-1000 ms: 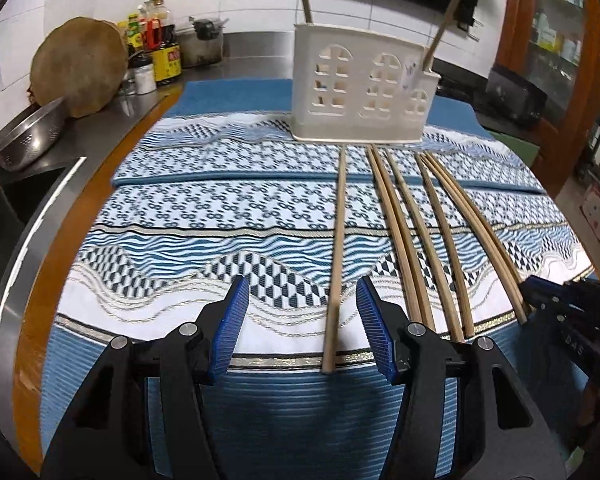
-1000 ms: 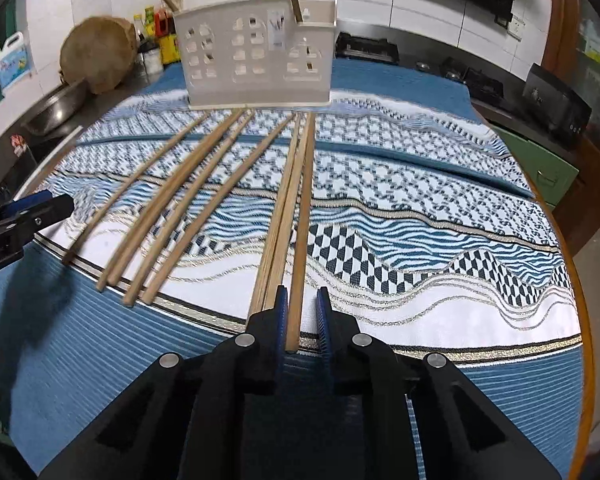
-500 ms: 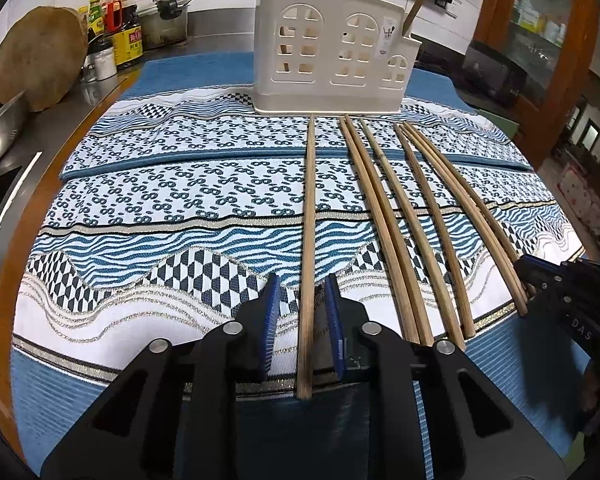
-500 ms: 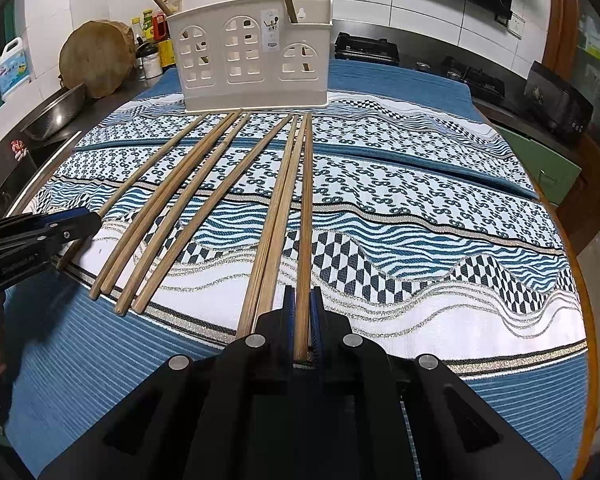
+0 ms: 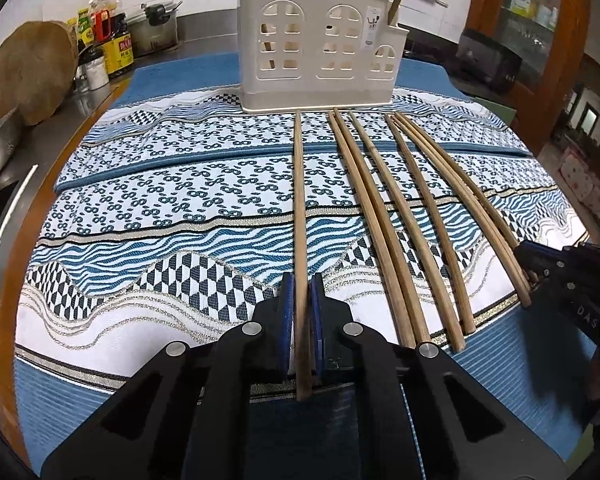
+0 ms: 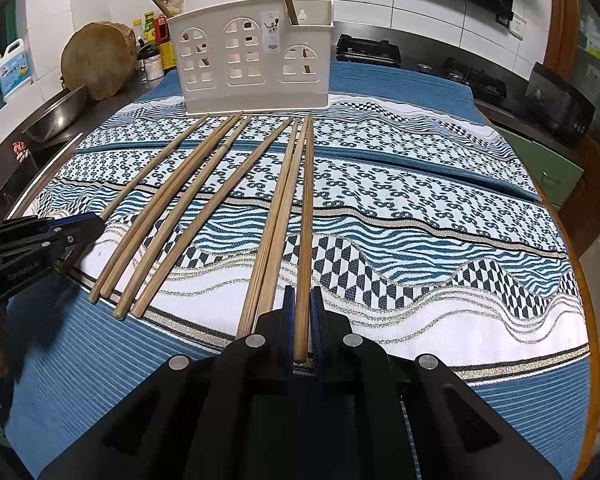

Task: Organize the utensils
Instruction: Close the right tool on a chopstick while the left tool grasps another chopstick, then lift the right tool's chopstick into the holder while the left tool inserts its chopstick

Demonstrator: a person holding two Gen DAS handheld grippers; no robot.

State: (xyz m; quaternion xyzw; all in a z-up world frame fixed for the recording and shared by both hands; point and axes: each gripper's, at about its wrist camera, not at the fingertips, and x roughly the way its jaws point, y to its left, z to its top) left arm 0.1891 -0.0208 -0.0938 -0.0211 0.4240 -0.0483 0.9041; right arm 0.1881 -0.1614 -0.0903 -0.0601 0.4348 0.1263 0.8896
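Note:
Several wooden chopsticks lie in a row on a patterned blue-and-white cloth (image 5: 180,184), pointing at a white utensil holder (image 5: 316,48) at the far edge. The holder also shows in the right wrist view (image 6: 252,56), with two chopsticks standing in it. My left gripper (image 5: 300,292) is shut on the near end of the leftmost chopstick (image 5: 299,208). My right gripper (image 6: 301,300) is shut on the near end of the rightmost chopstick (image 6: 308,208). Each gripper shows at the edge of the other's view, the right gripper (image 5: 560,268) and the left gripper (image 6: 40,240).
A round wooden board (image 5: 28,72), sauce bottles (image 5: 112,36) and a steel bowl (image 6: 56,116) stand on the counter at the left. A sink edge runs along the left. A stove (image 6: 368,50) and a dark appliance (image 6: 560,100) sit at the back right.
My left gripper has closed from wide open onto the leftmost chopstick. My right gripper has tightened on the rightmost chopstick. Both have moved a little closer to the holder.

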